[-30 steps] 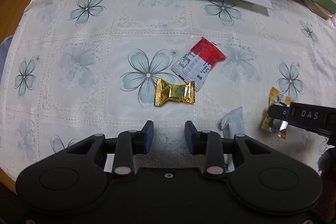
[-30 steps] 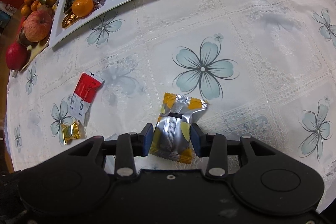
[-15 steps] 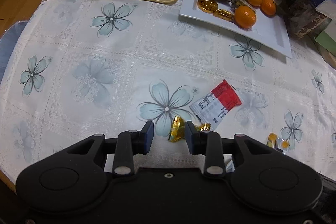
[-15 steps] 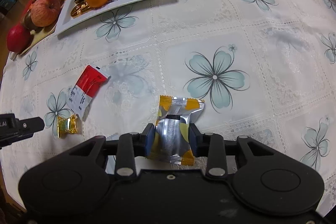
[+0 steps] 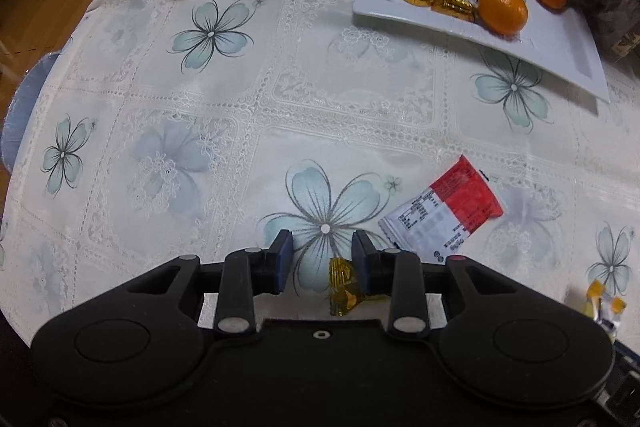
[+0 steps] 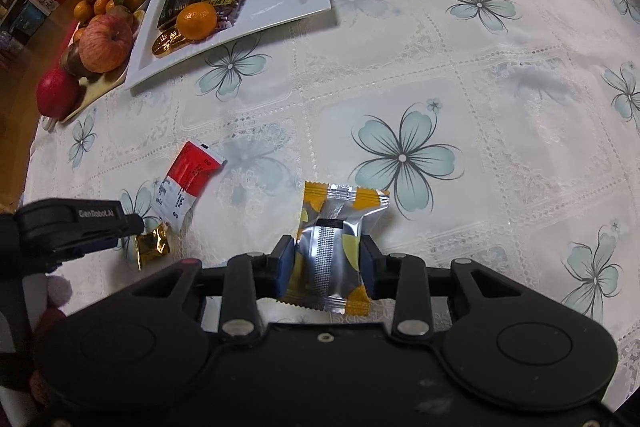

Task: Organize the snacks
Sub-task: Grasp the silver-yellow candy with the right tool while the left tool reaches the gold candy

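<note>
The left hand-held gripper point(image 5: 322, 259), jaws spread, straddles the gold candy point(image 5: 342, 285) off-centre, against its right pad, while the right hand-held gripper point(image 6: 327, 263) pinches the silver packet point(image 6: 332, 247).

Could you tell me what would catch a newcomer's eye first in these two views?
Probably the right tongs pinching a silver-and-yellow snack packet on the flowered tablecloth. Next, the left tongs, open over a small gold candy, with a red-and-white packet just beyond.

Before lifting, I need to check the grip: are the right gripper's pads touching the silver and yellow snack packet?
Touching. The right wrist view shows both pads pressed against the silver and yellow snack packet, pinching its sides.
</note>
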Demonstrator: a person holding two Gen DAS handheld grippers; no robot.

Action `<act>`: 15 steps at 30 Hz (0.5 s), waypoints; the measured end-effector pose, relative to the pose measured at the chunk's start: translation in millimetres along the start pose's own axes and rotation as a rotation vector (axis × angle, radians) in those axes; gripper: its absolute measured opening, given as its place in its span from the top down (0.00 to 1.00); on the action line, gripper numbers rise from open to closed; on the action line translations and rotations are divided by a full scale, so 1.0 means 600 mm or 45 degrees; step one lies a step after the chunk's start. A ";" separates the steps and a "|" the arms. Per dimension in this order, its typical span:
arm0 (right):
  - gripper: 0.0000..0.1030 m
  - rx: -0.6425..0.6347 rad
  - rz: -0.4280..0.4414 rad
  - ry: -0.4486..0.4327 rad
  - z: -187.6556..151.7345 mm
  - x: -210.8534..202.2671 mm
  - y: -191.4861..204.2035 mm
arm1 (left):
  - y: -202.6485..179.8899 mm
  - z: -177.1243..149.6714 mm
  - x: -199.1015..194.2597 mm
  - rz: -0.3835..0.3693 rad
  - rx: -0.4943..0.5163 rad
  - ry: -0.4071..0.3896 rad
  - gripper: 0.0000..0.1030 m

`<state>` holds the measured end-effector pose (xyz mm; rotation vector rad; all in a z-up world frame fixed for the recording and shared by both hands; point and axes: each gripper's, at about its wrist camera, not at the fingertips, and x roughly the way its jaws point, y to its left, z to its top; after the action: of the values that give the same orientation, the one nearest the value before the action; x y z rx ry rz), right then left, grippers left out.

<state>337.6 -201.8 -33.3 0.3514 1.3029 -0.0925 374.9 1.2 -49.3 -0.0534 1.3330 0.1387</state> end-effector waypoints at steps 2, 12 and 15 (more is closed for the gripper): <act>0.65 0.012 0.010 -0.008 0.002 -0.006 -0.004 | -0.001 -0.009 0.001 0.001 0.034 0.018 0.58; 0.65 0.067 0.031 0.009 0.007 -0.007 -0.016 | 0.044 -0.019 -0.032 -0.114 -0.044 -0.001 0.58; 0.65 0.060 0.031 0.009 0.007 -0.007 -0.012 | 0.035 -0.020 -0.045 -0.164 -0.023 -0.040 0.58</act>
<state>338.3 -210.7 -30.0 0.4085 1.3043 -0.1017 354.7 18.7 -25.3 -0.1515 1.2929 0.0425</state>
